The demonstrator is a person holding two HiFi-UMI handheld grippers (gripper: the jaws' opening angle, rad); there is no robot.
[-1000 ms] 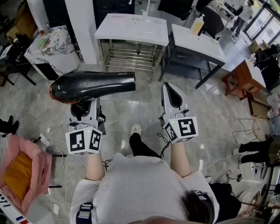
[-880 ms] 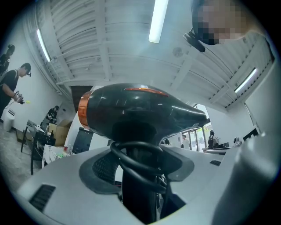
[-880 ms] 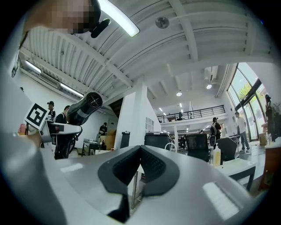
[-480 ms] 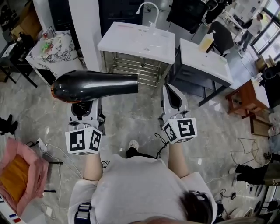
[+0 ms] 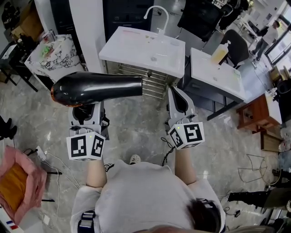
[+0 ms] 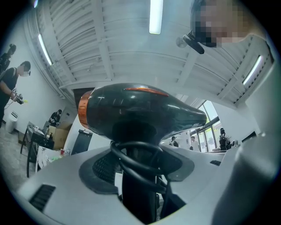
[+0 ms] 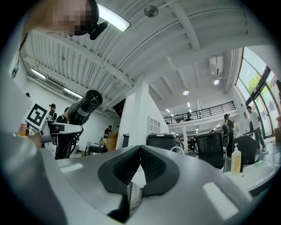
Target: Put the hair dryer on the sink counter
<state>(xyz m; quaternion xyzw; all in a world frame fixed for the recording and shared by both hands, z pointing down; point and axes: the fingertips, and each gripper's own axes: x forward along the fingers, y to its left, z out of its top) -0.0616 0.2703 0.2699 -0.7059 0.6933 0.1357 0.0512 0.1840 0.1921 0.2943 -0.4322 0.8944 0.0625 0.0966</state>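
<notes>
A glossy black hair dryer [image 5: 95,88] with an orange rear ring lies level, nozzle pointing right. Its handle, wrapped in black cord, stands between the jaws of my left gripper [image 5: 86,112], which is shut on it. In the left gripper view the hair dryer [image 6: 140,110] fills the middle above the left gripper [image 6: 138,176]. My right gripper [image 5: 178,98] is shut and holds nothing; its pads meet in the right gripper view [image 7: 139,151], where the hair dryer [image 7: 85,105] shows at left. The white sink counter [image 5: 132,45] with a curved faucet [image 5: 157,11] stands ahead of both grippers.
A second white counter [image 5: 227,82] with a soap bottle [image 5: 219,53] stands right of the sink. A white pillar [image 5: 86,27] and a marbled table [image 5: 59,52] are at left. A pink cushion [image 5: 18,177] and cables lie on the floor at lower left; a wooden table [image 5: 259,113] is at right.
The sink counter and the neighbouring counter have come closer and lower in the head view. Both grippers keep their places, and the left one still holds the hair dryer.
</notes>
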